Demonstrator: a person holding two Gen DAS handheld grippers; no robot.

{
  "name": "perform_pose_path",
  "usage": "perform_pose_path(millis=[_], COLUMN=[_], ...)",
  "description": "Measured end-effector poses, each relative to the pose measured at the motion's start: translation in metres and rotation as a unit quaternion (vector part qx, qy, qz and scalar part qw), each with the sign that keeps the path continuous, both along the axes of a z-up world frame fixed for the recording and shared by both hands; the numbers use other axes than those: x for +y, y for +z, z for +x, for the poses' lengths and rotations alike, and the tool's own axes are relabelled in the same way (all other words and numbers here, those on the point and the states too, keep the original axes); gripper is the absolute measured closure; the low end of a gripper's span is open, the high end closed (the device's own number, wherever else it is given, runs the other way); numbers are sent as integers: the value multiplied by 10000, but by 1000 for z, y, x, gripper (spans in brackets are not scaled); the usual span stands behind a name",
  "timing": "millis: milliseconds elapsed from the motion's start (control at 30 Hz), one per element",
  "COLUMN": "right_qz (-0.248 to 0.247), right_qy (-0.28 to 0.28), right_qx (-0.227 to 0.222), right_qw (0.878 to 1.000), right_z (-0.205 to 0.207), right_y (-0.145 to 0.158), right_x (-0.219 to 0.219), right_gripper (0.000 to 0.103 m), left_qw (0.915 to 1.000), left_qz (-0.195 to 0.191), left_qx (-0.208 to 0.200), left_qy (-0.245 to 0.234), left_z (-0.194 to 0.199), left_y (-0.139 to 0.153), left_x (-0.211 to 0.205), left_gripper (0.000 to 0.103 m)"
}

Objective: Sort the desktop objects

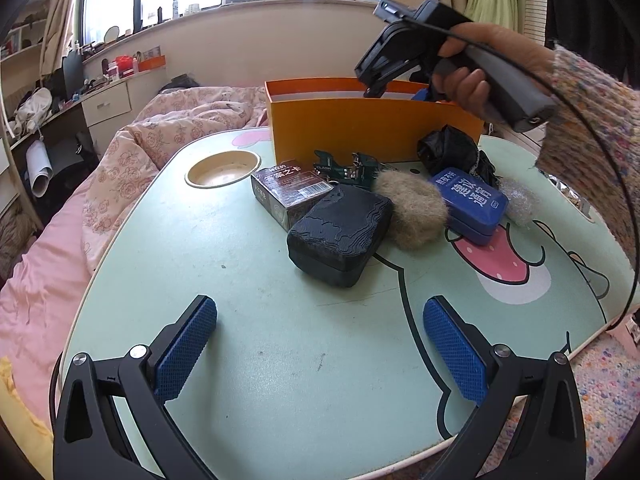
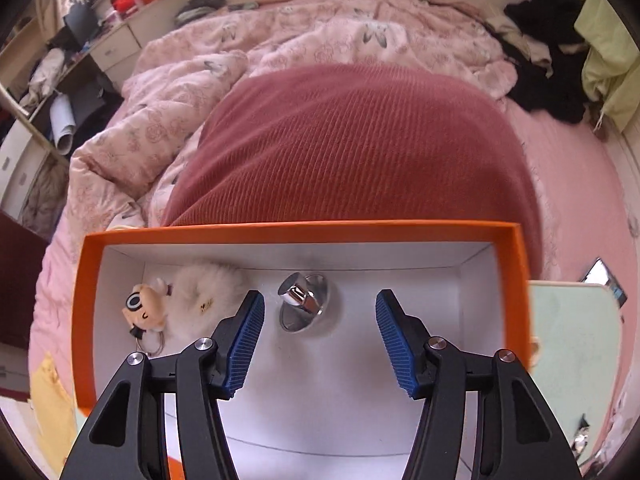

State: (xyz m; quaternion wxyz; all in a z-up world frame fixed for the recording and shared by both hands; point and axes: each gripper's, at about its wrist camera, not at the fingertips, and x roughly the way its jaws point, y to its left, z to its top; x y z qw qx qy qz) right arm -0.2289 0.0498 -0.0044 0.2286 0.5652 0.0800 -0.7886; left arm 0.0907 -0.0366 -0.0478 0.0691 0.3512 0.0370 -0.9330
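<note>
Fingers: right gripper [image 2: 319,338] spread wide and empty over the orange box [image 2: 296,231]; left gripper [image 1: 320,350] also spread, empty, low above the counter [image 1: 248,280].
Sorted: chrome knob [image 2: 303,300] and white plush keychain [image 2: 192,300] lie on the box floor.
Waiting: black case [image 1: 340,234], blue tin [image 1: 472,204], card box [image 1: 290,192], fur pom-pom [image 1: 414,214] clustered before the box.
Handling: case looks stiff, textured, probably light; best pinched across its short sides.

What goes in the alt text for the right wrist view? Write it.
The open right gripper hangs empty over an orange box holding a shiny metal knob and a fluffy white plush keychain; a pink bed lies beyond.
</note>
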Motion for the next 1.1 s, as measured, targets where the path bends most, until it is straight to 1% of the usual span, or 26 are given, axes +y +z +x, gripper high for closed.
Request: perform_pose_path(millis=[33, 67, 100, 167, 233, 333, 400, 467, 533, 567, 667, 733, 800, 833, 867, 900, 967, 1100], right_qz=[52, 70, 14, -324, -677, -1098, -1266, -1480, -1560, -1541, -1197, -1090, -1227, -1364, -1495, -1566, -1592, -1214], right_qy=[17, 65, 89, 75, 160, 508, 782, 1095, 1300, 1363, 1532, 1508, 1452, 1377, 1289, 1223, 1122, 1186], right_qx=[45, 99, 130, 277, 457, 631, 532, 202, -23, -43, 181, 189, 151, 186, 284, 373, 602, 1224], right_qw=[10000, 9999, 9999, 9991, 9965, 9907, 9874, 9827, 9792, 9786, 9808, 9824, 9817, 9809, 9799, 9794, 9790, 9779], right_z=[-1, 1, 3, 11, 28, 70, 91, 113, 130, 136, 149, 150, 147, 147, 148, 148, 156, 196], right_y=[-1, -1, 2, 17, 36, 62, 67, 64, 54, 49, 36, 26, 23, 24, 27, 29, 35, 34], right_x=[0, 1, 1, 12, 26, 48, 54, 62, 66, 64, 57, 54, 59, 65, 73, 80, 93, 116], right_gripper=[74, 78, 78, 78, 78, 78, 78, 78, 78, 78, 77, 74, 62, 58, 52, 47, 47, 45], left_qw=[10000, 10000, 10000, 10000, 10000, 10000, 10000, 10000, 10000, 10000, 10000, 10000, 10000, 10000, 10000, 10000, 10000, 10000], left_qz=[3, 9, 14, 20, 15, 15, 12, 9, 8, 8, 7, 8, 9, 10, 10, 9, 8, 8], left_qx=[4, 7, 8, 13, 18, 17, 15, 14, 9, 7, 9, 10, 11, 11, 11, 10, 8, 6], left_qy=[-4, -7, -8, -9, -16, -15, -14, -12, -10, -10, -12, -12, -12, -11, -12, -11, -11, -11], left_z=[0, 1, 1, 2, 4, 5, 5, 5, 6, 7, 6, 6, 6, 6, 6, 6, 6, 6], left_y=[0, 0, 0, 1, 1, 1, 1, 1, 1, 1, 1, 1, 1, 1, 1, 1, 1, 1], left_x=[0, 1, 1, 2, 4, 5, 5, 5, 6, 6, 7, 6, 6, 6, 7, 6, 6, 6], left_gripper=[0, 0, 0, 0, 0, 0, 0, 0, 0, 0, 0, 0, 0, 0, 0, 0, 0, 0])
